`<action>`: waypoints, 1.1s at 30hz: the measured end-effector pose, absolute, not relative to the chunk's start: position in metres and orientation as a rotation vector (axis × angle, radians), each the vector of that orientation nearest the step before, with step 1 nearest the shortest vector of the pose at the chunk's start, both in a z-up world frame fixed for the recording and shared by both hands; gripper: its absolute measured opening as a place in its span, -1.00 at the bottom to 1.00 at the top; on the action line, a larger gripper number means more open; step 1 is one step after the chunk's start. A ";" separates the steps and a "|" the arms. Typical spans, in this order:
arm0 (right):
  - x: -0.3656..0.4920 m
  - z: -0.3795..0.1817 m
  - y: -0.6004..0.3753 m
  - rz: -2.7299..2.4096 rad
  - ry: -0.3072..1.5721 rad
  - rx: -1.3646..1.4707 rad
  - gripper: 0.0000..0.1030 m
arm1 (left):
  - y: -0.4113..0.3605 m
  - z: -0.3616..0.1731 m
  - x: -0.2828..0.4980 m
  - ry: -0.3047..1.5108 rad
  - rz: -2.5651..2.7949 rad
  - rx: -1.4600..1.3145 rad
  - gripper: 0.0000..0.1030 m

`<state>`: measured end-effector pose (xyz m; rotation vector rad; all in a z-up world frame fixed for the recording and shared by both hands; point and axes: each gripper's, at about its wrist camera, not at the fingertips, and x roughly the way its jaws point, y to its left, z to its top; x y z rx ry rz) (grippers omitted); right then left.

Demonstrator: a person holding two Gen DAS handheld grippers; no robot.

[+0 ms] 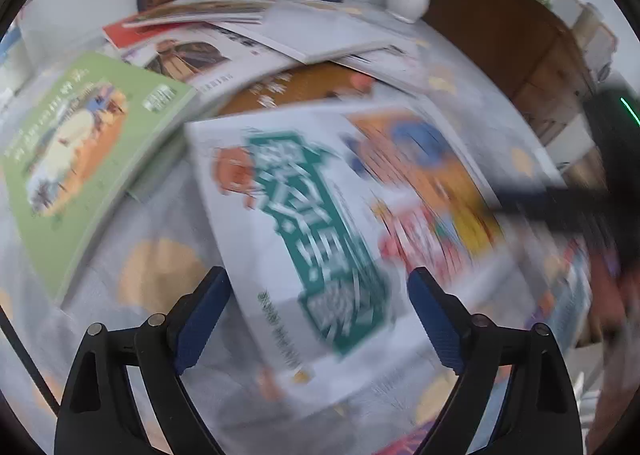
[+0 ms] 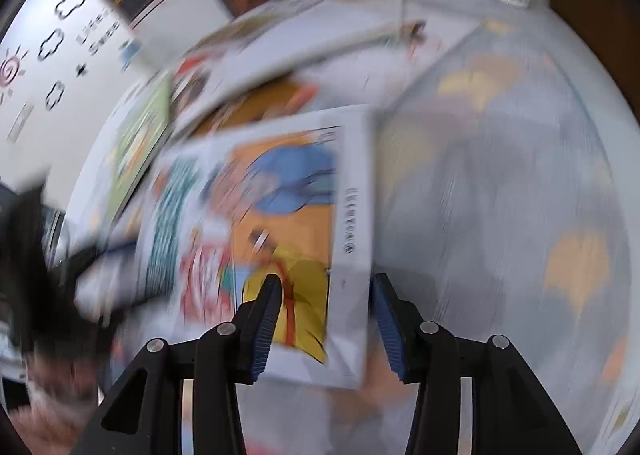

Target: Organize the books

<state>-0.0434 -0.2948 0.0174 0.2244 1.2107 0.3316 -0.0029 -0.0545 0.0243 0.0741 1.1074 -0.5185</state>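
Books still sprawl loose across the patterned tablecloth, so sorting looks barely begun. Both the left gripper and right gripper are spread apart, gripping nothing; the white picture book lies between and beyond their fingers.

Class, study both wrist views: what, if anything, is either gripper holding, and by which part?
Nothing is clamped. The left gripper and right gripper are both open, straddling the white picture book's near edge; motion blur hides any contact.

White book, teal title, orange picture
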 end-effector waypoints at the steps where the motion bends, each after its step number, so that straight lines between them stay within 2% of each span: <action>1: -0.058 0.017 -0.290 0.346 1.219 0.222 -0.09 | -0.058 0.025 0.001 1.108 -0.520 0.075 0.72; 7: -0.123 0.022 -0.256 0.477 1.251 0.242 -0.12 | -0.068 0.027 0.020 1.115 -0.533 0.073 0.72; 11: -0.108 0.041 -0.264 0.321 1.138 0.057 -0.11 | -0.051 0.033 0.001 1.069 -0.396 0.159 0.73; 14: -0.075 0.044 -0.284 0.236 1.092 0.034 -0.11 | -0.021 0.037 -0.027 1.057 -0.340 0.137 0.73; 20: -0.014 0.020 -0.272 0.267 1.136 0.071 -0.11 | -0.009 0.024 -0.057 1.156 -0.487 -0.002 0.73; 27: -0.053 0.016 -0.259 0.360 1.210 0.159 -0.05 | -0.029 0.017 -0.045 1.129 -0.485 0.052 0.72; 30: -0.087 0.013 -0.244 0.587 1.298 0.259 -0.06 | -0.025 0.018 -0.034 1.136 -0.478 0.038 0.53; 33: -0.095 0.011 -0.248 0.613 1.276 0.266 -0.12 | -0.002 0.019 -0.033 1.139 -0.489 -0.078 0.25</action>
